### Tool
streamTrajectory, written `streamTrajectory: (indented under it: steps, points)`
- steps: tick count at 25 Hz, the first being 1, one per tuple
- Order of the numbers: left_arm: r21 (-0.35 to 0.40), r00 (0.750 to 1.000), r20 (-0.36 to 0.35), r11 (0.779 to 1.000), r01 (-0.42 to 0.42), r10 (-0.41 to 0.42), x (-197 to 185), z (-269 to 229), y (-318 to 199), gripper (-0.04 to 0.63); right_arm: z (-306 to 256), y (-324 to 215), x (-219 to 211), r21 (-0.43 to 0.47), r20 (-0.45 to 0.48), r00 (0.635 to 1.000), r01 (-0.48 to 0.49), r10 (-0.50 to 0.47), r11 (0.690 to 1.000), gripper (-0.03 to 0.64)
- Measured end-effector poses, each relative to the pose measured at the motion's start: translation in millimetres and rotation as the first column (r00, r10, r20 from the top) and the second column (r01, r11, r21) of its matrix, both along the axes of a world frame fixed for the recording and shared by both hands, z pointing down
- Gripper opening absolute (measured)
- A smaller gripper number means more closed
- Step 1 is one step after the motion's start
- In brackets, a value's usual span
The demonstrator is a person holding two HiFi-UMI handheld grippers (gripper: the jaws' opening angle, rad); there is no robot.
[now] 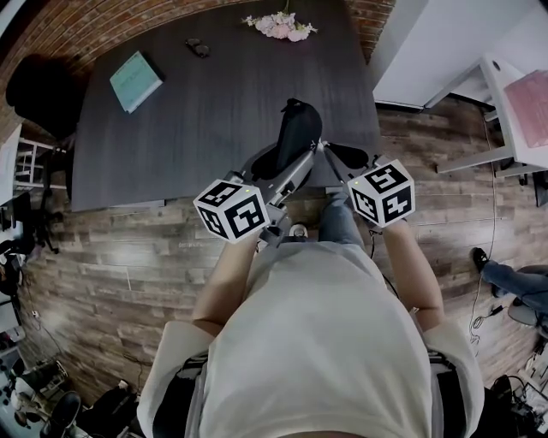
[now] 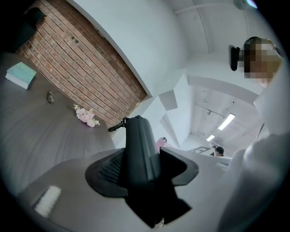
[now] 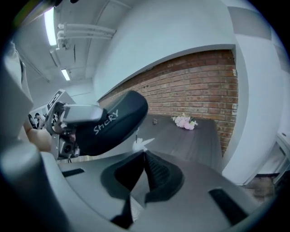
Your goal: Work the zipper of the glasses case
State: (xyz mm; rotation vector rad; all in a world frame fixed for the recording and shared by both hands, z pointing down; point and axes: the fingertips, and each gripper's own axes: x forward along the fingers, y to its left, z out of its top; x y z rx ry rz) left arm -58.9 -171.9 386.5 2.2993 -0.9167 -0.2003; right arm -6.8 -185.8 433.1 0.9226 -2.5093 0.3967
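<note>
Left gripper (image 2: pixel 141 159): its jaws are clamped on the glasses case (image 2: pixel 138 145), one jaw on each flank of the lower part. The case stands upright between them, narrow edge toward the camera.
Right gripper (image 3: pixel 144 155): its jaws are drawn together at the tips and pinch a small white pull tab (image 3: pixel 141 144). A thin cord runs up from the tab to the case.
Glasses case: black, at the centre of the head view (image 1: pixel 300 124), held up off the table and seen against its near edge. The two grippers meet at it just beyond the person's chest. In the right gripper view it fills the middle left, with pale lettering on its side.
Table (image 1: pixel 214 111): dark grained top, filling the upper middle of the head view.
Book (image 1: pixel 135 80): teal, lying flat at the upper left of the table.
Small dark object (image 1: pixel 197 47): on the table right of the book, too small to identify.
Flowers (image 1: pixel 280 26): a pink bunch at the top centre, on the table's far edge by the brick wall (image 1: pixel 51 26).
Floor (image 1: pixel 111 257): wood planks on both sides of the person.
</note>
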Motion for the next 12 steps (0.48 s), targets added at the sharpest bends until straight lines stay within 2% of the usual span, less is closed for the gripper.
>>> streamTrajectory:
  steps: [5,12]
  points:
    - [-0.018,1.000,-0.027,1.000,0.014,-0.015,-3,3,-17,0.241,14,14,-13,-0.058,0.039,0.999,0.020,-0.018,0.998,0.006]
    - [0.009,0.998,-0.050,0.999,0.034,-0.033,-1,-2,-39,0.244,26,34,-30,-0.132,0.090,0.993,0.088,-0.076,0.987,0.006]
